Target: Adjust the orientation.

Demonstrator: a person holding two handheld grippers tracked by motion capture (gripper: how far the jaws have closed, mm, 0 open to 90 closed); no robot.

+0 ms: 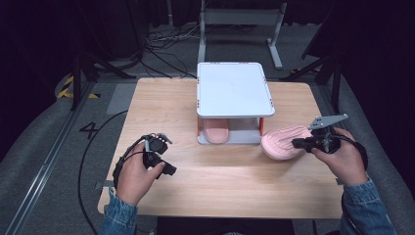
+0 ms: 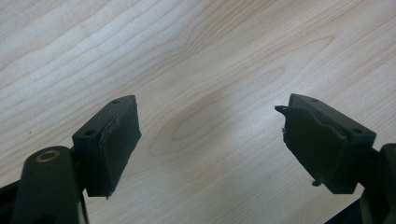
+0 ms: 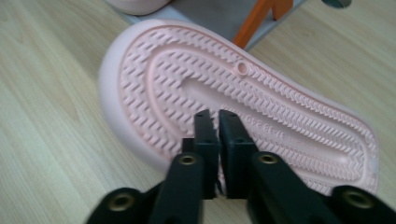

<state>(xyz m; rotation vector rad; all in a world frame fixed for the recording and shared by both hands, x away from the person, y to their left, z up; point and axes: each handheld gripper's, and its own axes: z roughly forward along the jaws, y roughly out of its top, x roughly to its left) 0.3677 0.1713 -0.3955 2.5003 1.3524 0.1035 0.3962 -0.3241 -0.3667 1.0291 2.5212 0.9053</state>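
Slipper [image 1: 283, 142] lying sole-up just ahead of right tool [image 1: 299, 143], jaws clenched on nothing, long axis slanting toward rack [image 1: 234, 88]; left tool [image 1: 166, 169] released, hovering well apart.

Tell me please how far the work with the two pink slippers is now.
It looks about half done. One slipper already lies on the lower shelf of the white rack. The second slipper is in hand: the right gripper seems to pinch its edge with jaws nearly together, sole showing, beside the rack on the table. Left to do, probably: put it on the shelf too. The left gripper is open over bare wood.
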